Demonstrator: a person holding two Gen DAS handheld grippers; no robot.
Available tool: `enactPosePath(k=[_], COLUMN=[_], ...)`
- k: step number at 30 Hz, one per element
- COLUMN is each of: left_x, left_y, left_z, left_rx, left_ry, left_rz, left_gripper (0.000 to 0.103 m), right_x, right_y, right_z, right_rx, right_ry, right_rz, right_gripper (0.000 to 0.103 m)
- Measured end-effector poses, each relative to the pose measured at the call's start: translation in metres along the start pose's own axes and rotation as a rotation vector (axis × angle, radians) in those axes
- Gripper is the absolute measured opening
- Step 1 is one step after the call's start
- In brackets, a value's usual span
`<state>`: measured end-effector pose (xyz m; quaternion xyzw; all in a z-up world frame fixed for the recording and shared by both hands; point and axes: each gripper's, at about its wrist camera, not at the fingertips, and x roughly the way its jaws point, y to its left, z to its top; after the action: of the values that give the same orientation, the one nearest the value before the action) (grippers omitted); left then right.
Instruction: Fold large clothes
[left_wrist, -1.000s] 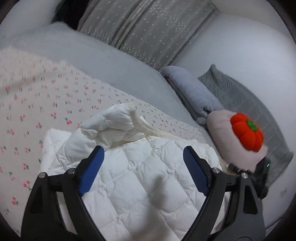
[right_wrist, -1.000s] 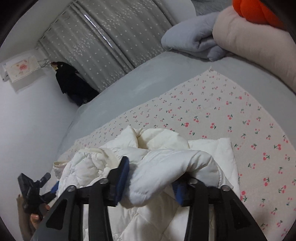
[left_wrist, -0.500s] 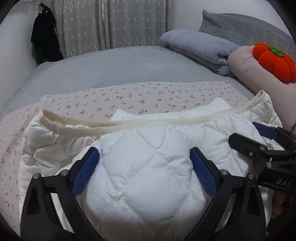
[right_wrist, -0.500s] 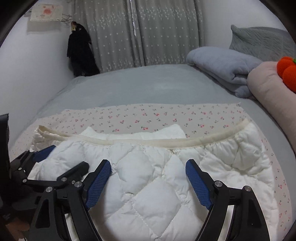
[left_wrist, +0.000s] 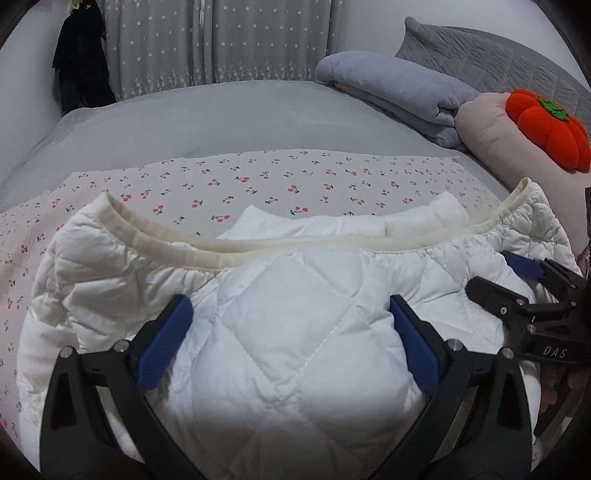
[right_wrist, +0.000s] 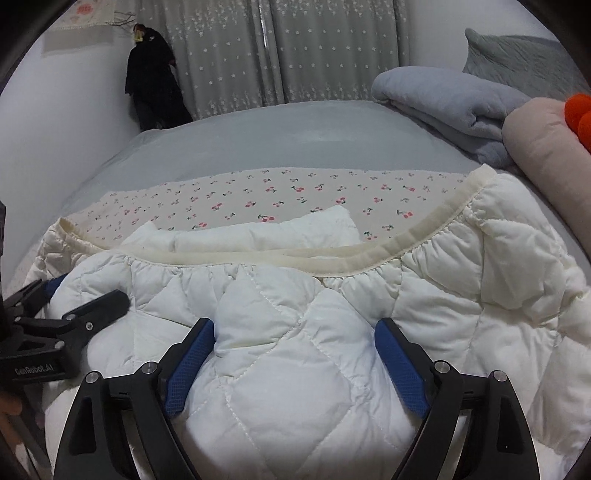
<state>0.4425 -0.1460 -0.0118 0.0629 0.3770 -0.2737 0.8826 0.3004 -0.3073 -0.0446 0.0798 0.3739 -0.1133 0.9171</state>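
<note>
White quilted jacket held at both ends, hem band running left to right across the cherry-print sheet.

The jacket is pinched by the left gripper toward its left end and by the right gripper toward its right, the cream hem band lying just ahead of both over the sheet. "DAS" is read on the right gripper's body, apparently "GenRobot.AI" on the left.
</note>
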Motion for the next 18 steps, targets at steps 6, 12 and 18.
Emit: enactPosePath(k=[6,12,18], left_x=[-0.029,-0.032,0.012], left_y=[0.025,0.059,0.117], left_z=[-0.001,-0.007,-0.025], left_rx=[-0.045,-0.106,-0.351], left_ry=[-0.049,-0.083,0.038], left_rz=[0.008,0.096,0.059], left_gripper=[0.103,0.103,0.103], right_x=[-0.032,-0.019,0.008], right_y=[-0.031,-0.075,-0.092], right_z=[0.005,0.002,-0.009], right_rx=[0.011,0.116,0.189], right_ry=[-0.071,-0.022,0.022], right_rz=[-0.083,-0.108,-0.076], right_gripper=[0.089,0.086,0.086])
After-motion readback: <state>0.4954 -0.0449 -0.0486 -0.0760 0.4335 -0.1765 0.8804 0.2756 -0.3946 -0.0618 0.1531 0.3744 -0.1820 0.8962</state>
